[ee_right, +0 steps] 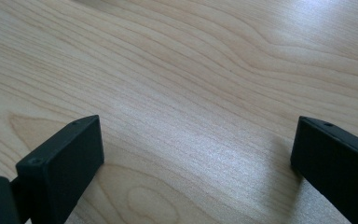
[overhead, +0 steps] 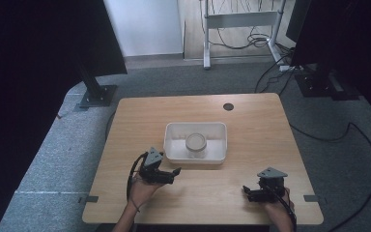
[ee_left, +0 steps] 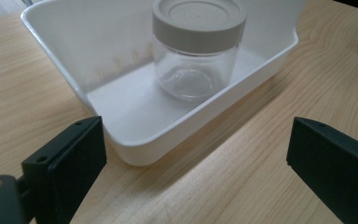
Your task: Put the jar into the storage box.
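Observation:
A white rectangular tray (overhead: 171, 145) sits mid-table, and a clear glass jar (overhead: 196, 144) with a grey lid stands upright inside it. In the left gripper view the tray (ee_left: 140, 144) fills the upper half with the jar (ee_left: 193, 56) at its middle. My left gripper (overhead: 175, 172) is held just in front of the tray's near-left corner, open, jaws wide apart and nothing between them (ee_left: 196, 154). My right gripper (overhead: 246, 191) rests low over the table near the front right, open, with bare wood between its jaws (ee_right: 198, 149).
The wooden table (overhead: 251, 130) has a round cable hole (overhead: 228, 106) at the back. Dark stands flank the table on the grey carpet, and cables trail on the floor at right. The person's hands enter from the table's front edge.

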Demonstrator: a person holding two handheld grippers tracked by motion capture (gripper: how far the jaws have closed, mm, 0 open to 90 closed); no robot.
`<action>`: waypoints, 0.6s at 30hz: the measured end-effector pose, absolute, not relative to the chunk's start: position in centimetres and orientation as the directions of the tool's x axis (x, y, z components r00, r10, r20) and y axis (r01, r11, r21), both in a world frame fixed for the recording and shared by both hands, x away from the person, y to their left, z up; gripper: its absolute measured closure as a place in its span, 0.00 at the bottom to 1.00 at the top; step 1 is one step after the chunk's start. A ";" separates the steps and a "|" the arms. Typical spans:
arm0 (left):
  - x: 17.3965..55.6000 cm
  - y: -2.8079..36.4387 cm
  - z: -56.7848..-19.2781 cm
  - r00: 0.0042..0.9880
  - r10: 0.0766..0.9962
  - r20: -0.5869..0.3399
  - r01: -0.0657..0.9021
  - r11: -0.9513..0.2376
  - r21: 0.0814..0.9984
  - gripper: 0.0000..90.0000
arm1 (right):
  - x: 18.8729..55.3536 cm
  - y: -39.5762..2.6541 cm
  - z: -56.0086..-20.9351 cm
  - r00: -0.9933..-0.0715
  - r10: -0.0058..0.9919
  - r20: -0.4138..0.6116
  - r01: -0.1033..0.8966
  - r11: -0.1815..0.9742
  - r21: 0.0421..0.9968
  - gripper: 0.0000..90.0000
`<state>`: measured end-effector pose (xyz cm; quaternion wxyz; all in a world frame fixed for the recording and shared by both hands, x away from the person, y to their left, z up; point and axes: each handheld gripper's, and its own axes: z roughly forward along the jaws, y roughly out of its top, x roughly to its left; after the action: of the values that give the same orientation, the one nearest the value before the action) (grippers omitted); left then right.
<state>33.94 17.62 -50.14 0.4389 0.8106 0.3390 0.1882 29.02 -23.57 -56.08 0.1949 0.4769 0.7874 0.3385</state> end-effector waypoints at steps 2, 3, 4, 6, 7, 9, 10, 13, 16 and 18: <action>33.8 17.7 -50.3 0.698 0.716 0.008 0.384 -0.384 0.840 0.05 | 29.0 -23.6 -56.1 -0.469 0.883 0.016 0.619 0.316 0.719 0.02; 33.7 17.8 -50.3 0.698 0.716 0.008 0.385 -0.384 0.839 0.05 | 29.0 -23.6 -56.1 -0.469 0.883 0.016 0.619 0.316 0.719 0.02; 33.6 17.8 -50.4 0.697 0.717 0.010 0.384 -0.385 0.839 0.05 | 29.0 -23.6 -56.1 -0.469 0.883 0.016 0.619 0.316 0.719 0.02; 33.4 18.0 -50.5 0.695 0.719 0.012 0.385 -0.386 0.838 0.05 | 29.0 -23.6 -56.1 -0.469 0.883 0.016 0.619 0.316 0.719 0.02; 33.2 18.1 -50.7 0.693 0.721 0.010 0.386 -0.383 0.839 0.05 | 29.0 -23.6 -56.1 -0.469 0.883 0.016 0.619 0.316 0.719 0.02; 33.2 18.2 -50.8 0.693 0.721 0.011 0.387 -0.384 0.839 0.05 | 29.0 -23.6 -56.1 -0.469 0.883 0.016 0.619 0.316 0.719 0.02; 33.1 18.3 -50.9 0.690 0.724 0.011 0.388 -0.383 0.838 0.05 | 29.0 -23.6 -56.1 -0.469 0.883 0.016 0.619 0.316 0.719 0.02; 32.8 18.7 -51.3 0.683 0.730 0.010 0.393 -0.380 0.837 0.05 | 29.0 -23.6 -56.1 -0.469 0.883 0.016 0.619 0.316 0.719 0.02; 32.6 18.9 -51.5 0.679 0.734 0.006 0.398 -0.376 0.837 0.05 | 29.0 -23.6 -56.1 -0.469 0.883 0.016 0.619 0.316 0.719 0.02; 32.4 19.3 -51.8 0.674 0.739 0.004 0.405 -0.374 0.834 0.05 | 29.0 -23.6 -56.1 -0.469 0.883 0.016 0.619 0.316 0.719 0.02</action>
<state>32.43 19.26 -51.83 0.4326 0.8060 0.3548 0.1930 29.02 -23.57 -56.08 0.1949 0.4769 0.7874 0.3385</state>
